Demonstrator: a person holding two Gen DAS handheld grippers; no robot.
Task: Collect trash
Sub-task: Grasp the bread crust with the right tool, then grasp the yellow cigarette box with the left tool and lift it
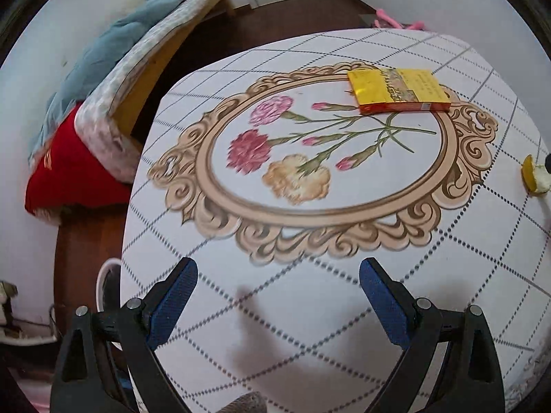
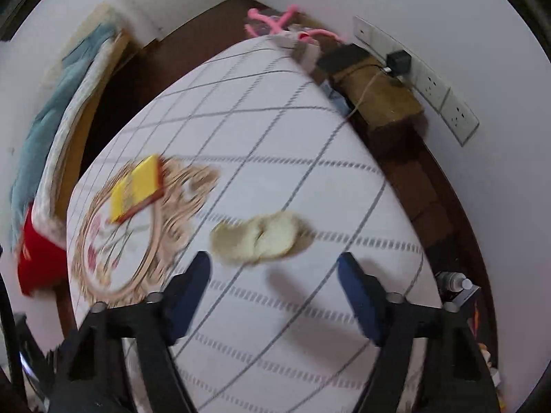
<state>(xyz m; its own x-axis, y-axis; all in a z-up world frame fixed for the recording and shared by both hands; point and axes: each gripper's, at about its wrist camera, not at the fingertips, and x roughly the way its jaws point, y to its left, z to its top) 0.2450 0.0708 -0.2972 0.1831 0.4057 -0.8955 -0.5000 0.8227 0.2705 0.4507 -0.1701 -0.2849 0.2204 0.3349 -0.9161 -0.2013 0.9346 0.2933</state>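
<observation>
Right gripper (image 2: 273,268): jaws apart, empty, above the table (image 2: 310,344).
Left gripper (image 1: 278,275): jaws wide, holding nothing.
Peel (image 2: 260,241): one piece, just beyond the right fingertips; likely light, soft and limp, best pinched across its narrow middle.
Box (image 1: 399,91): one flat yellow carton, farther off on the floral print; probably light, stiff-edged.

Left gripper (image 1: 278,277) angled steeply down, jaws spread wide, nothing between them. Right gripper (image 2: 274,270) likewise tilted down, jaws apart.
</observation>
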